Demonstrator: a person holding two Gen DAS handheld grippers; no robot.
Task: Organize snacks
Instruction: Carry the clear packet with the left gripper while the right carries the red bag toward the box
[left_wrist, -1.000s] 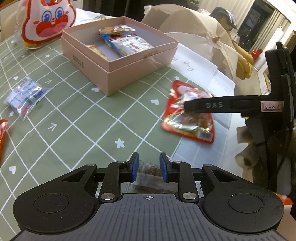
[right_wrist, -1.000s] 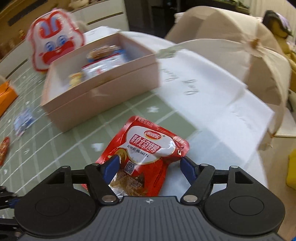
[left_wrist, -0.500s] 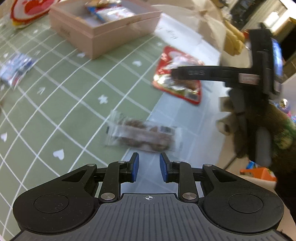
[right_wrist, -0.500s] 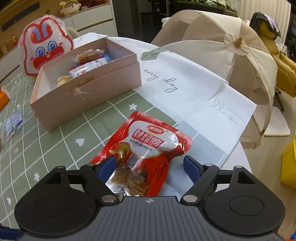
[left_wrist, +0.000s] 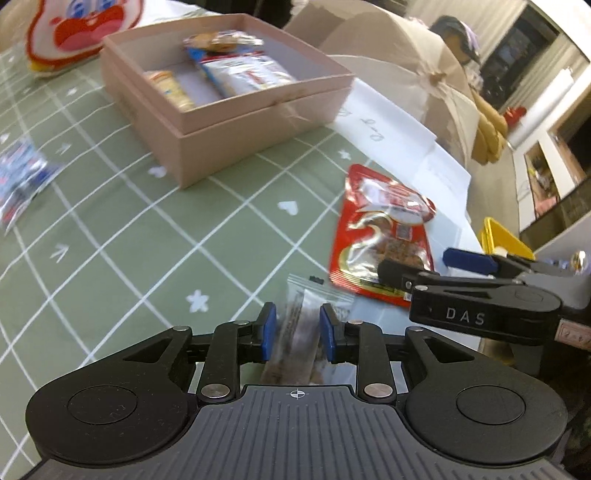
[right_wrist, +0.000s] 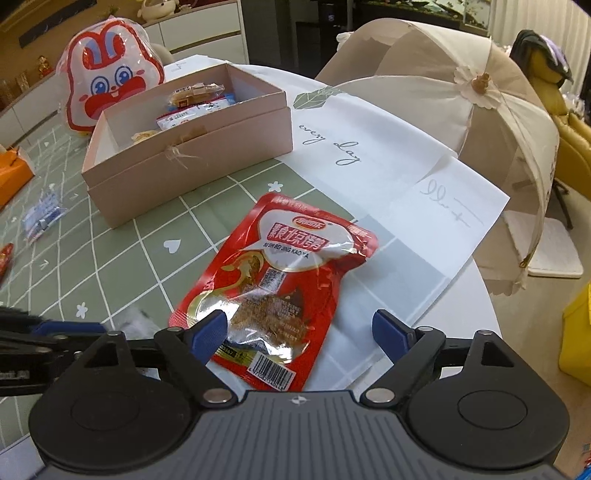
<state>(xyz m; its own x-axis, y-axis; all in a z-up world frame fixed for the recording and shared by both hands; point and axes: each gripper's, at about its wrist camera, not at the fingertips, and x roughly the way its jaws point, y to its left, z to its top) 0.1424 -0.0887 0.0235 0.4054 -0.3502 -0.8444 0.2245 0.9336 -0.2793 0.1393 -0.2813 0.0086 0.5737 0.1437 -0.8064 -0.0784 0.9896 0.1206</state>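
Green checked cloth with white hearts and flowers covers most of the tabletop (left_wrist: 110, 236), and a white paper mat (right_wrist: 369, 147) with handwriting lies over its far right side. Beyond that I see a beige mesh food cover (right_wrist: 461, 92) shaped like an umbrella, standing at the tabletop's edge. Next in size is the pink box (right_wrist: 192, 162), open at the top, with several wrapped snacks lying inside it; a rabbit-faced bag (right_wrist: 107, 92) in red and white stands just behind it. Nearer to me, the red snack pouch (right_wrist: 280, 280) lies flat, partly on the green cloth and partly on the white mat, well apart from the box. My right hand-held gripper (right_wrist: 299, 332) hangs over the pouch's lower end with its jaws wide and opening; the pouch lies between the blue pads, but neither pad presses on it. My left hand-held gripper (left_wrist: 295, 332) is set narrow, and a small clear packet (left_wrist: 299, 325) with something brown inside lies between its pads, just beside the red pouch; I cannot tell whether the pads touch the packet. Off to the left, a small blue-and-white packet (left_wrist: 18, 181) lies alone on the cloth, and an orange object (right_wrist: 11, 173) sits at the far left edge.
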